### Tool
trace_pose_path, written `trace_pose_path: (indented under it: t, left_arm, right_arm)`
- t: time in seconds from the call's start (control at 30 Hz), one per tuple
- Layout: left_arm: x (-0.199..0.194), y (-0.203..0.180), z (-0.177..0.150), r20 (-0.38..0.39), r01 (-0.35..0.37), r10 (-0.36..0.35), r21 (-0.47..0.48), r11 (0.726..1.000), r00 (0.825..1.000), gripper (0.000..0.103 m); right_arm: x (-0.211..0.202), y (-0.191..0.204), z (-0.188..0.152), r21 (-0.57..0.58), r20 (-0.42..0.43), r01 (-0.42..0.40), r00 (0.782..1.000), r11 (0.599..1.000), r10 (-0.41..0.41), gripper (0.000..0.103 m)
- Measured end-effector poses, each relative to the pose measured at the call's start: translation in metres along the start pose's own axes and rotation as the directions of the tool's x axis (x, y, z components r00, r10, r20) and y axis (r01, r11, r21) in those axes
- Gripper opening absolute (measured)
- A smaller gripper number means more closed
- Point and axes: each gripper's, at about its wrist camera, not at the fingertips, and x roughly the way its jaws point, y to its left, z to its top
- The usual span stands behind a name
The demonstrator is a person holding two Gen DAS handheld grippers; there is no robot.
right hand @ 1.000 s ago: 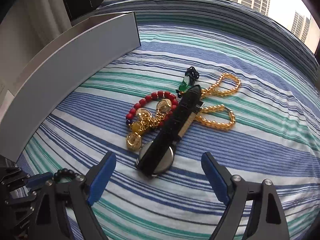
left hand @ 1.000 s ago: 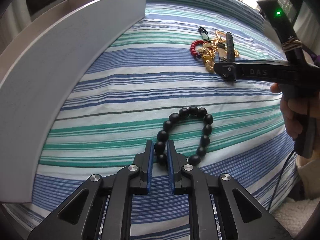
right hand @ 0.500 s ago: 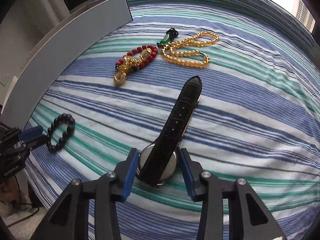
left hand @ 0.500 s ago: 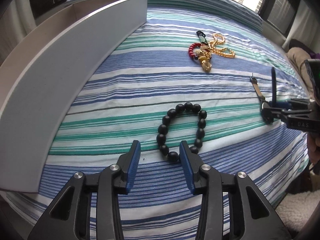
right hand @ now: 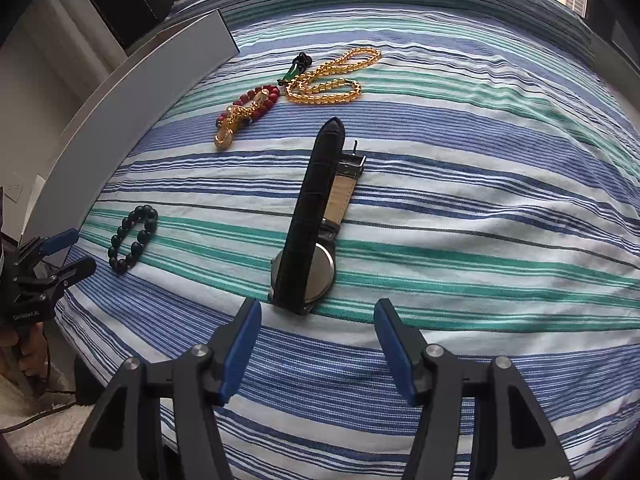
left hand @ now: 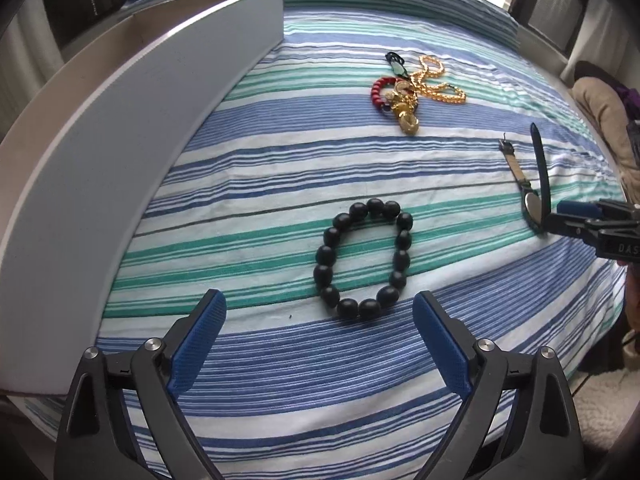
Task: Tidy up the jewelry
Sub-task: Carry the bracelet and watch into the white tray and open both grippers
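The left tool (left hand: pixel 318 322) has just been spreading its jaws and stands released, the black bead bracelet (left hand: pixel 363 260) lying free on the striped bed (left hand: pixel 280 160) just ahead of its blue pads. The right tool (right hand: pixel 318 330) has likewise just let go; the black-strapped wristwatch (right hand: pixel 310 236) lies just beyond its pads, untouched, one strap raised.

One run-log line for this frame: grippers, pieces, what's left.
left gripper: just opened, empty | black bead bracelet: released on bedspread | right gripper: just reopened, empty | watch: on bedspread | remaining pile: unsorted
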Motion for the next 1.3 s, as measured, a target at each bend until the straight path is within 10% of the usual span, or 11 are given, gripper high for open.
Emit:
trace_pose_path:
  t: [0.37, 0.47, 0.53, 0.6, 1.03, 1.3]
  left_arm:
    - [0.029, -0.029, 0.007, -0.029, -0.086, 0.089, 0.084, 0.993, 0.996, 0.093]
    - [0.027, -0.025, 0.007, -0.042, -0.022, 0.024, 0.045, 0.999, 0.999, 0.065]
    - [0.023, -0.025, 0.009, -0.043, -0.022, 0.024, 0.045, 0.999, 0.999, 0.02]
    - [0.016, -0.021, 0.012, -0.04, -0.009, 0.009, 0.016, 1.0, 0.999, 0.009]
    - [-0.102, 0.012, 0.033, 0.139, 0.102, -0.094, -0.053, 0.993, 0.986, 0.009]
    - [-0.188, 0.105, 0.055, 0.261, -0.023, 0.073, -0.188, 0.982, 0.963, 0.009]
  right_arm:
    - [0.031, 0.035, 0.024, -0.104, -0.004, 0.149, 0.989, 0.983, -0.15, 0.061]
    - [0.03, 0.032, 0.024, -0.103, -0.012, 0.148, 0.989, 0.984, -0.15, 0.054]
    - [0.027, 0.03, 0.023, -0.107, -0.016, 0.15, 0.988, 0.983, -0.152, 0.043]
    - [0.023, 0.027, 0.022, -0.096, -0.022, 0.119, 0.992, 0.988, -0.122, 0.042]
    - [-0.069, 0.051, 0.044, -0.179, 0.07, -0.039, 0.996, 0.983, 0.052, 0.042]
    - [-0.113, 0.144, 0.108, -0.392, 0.159, -0.11, 0.97, 0.914, 0.185, 0.042]
